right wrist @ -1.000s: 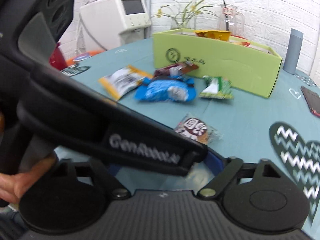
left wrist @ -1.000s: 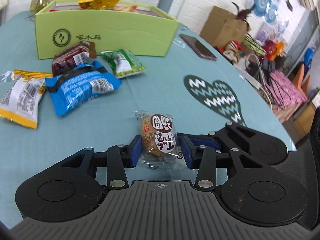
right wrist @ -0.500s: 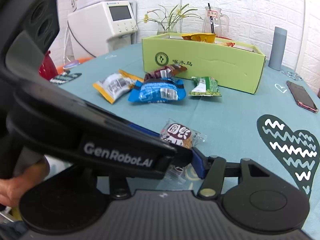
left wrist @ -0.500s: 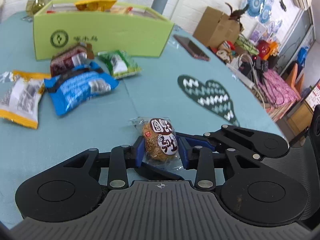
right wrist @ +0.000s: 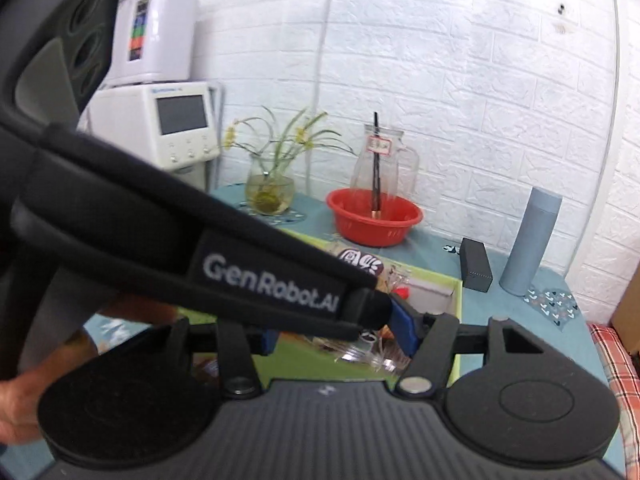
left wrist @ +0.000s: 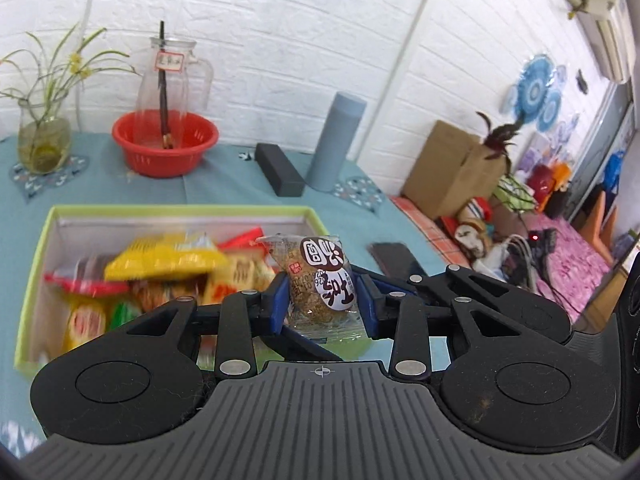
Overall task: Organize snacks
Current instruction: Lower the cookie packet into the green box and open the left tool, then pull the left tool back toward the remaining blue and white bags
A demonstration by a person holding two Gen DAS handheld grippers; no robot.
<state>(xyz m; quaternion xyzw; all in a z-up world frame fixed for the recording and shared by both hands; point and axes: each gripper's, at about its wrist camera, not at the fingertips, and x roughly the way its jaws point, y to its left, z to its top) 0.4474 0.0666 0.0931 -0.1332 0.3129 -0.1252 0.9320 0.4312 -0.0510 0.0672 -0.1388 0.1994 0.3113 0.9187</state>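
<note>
My left gripper (left wrist: 322, 300) is shut on a clear-wrapped brown cake snack (left wrist: 320, 280) with a dark round label, held in the air above the right end of the green box (left wrist: 316, 216). The box holds several snack packets, among them a yellow one (left wrist: 164, 256). In the right wrist view the left gripper's body crosses the frame and hides most of my right gripper (right wrist: 340, 338); its blue pads (right wrist: 404, 326) stand wide apart, with nothing seen between them. The held snack's label (right wrist: 358, 262) peeks above the left gripper, over the box (right wrist: 456, 312).
Behind the box stand a red basin (left wrist: 166, 142) with a glass jug, a plant vase (left wrist: 42, 140), a black case (left wrist: 278, 170) and a grey-blue flask (left wrist: 334, 142). A phone (left wrist: 394, 258) lies right of the box. Cartons and clutter sit off the table's right edge.
My left gripper has lifted the cake snack off the table and carried it forward over the green box. The right gripper rose and moved forward alongside it.
</note>
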